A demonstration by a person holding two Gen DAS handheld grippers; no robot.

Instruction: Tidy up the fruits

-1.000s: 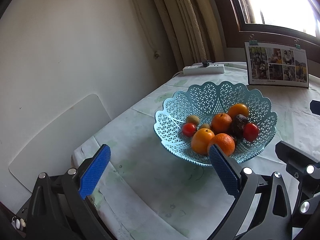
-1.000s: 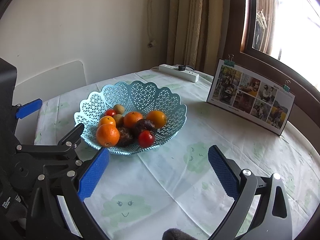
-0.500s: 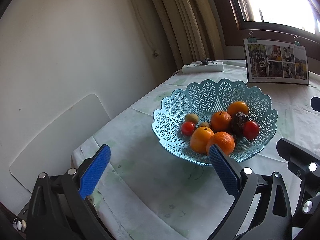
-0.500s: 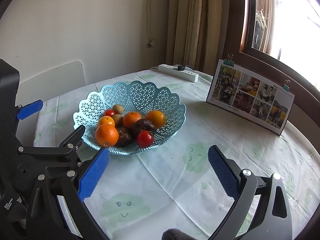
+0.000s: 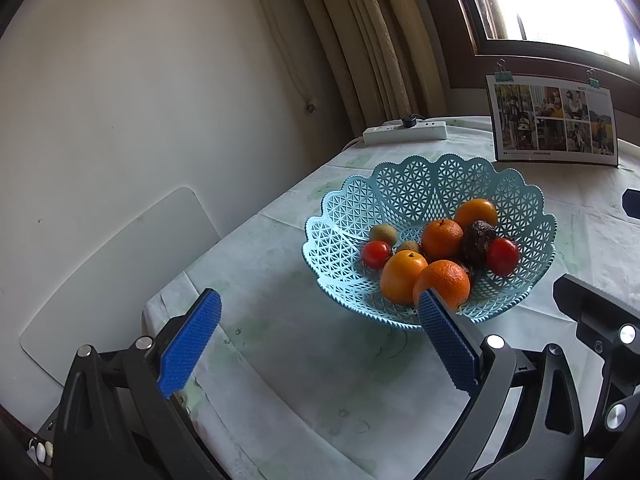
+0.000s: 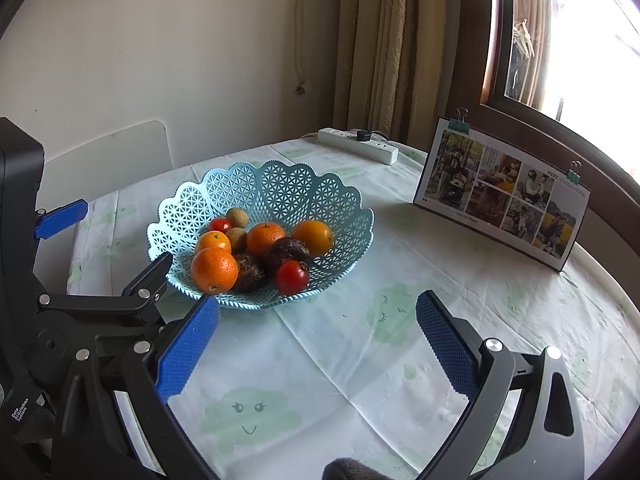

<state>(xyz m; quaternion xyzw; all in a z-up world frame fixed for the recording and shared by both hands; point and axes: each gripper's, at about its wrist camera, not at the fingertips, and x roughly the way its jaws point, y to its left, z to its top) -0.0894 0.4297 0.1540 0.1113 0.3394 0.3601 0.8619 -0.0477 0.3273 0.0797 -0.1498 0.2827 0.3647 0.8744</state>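
- A pale blue lattice basket [image 6: 280,184] with a scalloped rim stands on the table [image 6: 460,280], left of the middle in the right wrist view and right of the middle in the left wrist view [image 5: 400,196].
- All the fruit lies inside it: a large orange [image 6: 214,270] at the near left rim, a smaller orange [image 6: 213,241] just behind it, another orange [image 6: 265,238] in the centre, and a fourth orange [image 6: 313,237] on the right.
- Two dark wrinkled fruits [image 6: 285,251] sit between the oranges, touching each other.
- A red tomato [image 6: 291,277] rests at the near edge, a second tomato [image 6: 219,225] lies farther back on the left, and two small brown-green fruits [image 6: 237,217] are beside that one.
- The right gripper [image 6: 318,344] hangs over the cloth, near the basket, jaws spread wide, nothing between its blue pads [image 6: 446,346].
- The left gripper [image 5: 320,342] is likewise wide apart and empty, its right pad [image 5: 448,344] overlapping the basket's near rim in the view; whether it touches cannot be told.
- A photo card [image 6: 502,194] held by binder clips stands at the far right.
- A white power strip [image 6: 358,146] lies at the far edge by the curtain [image 6: 384,48].
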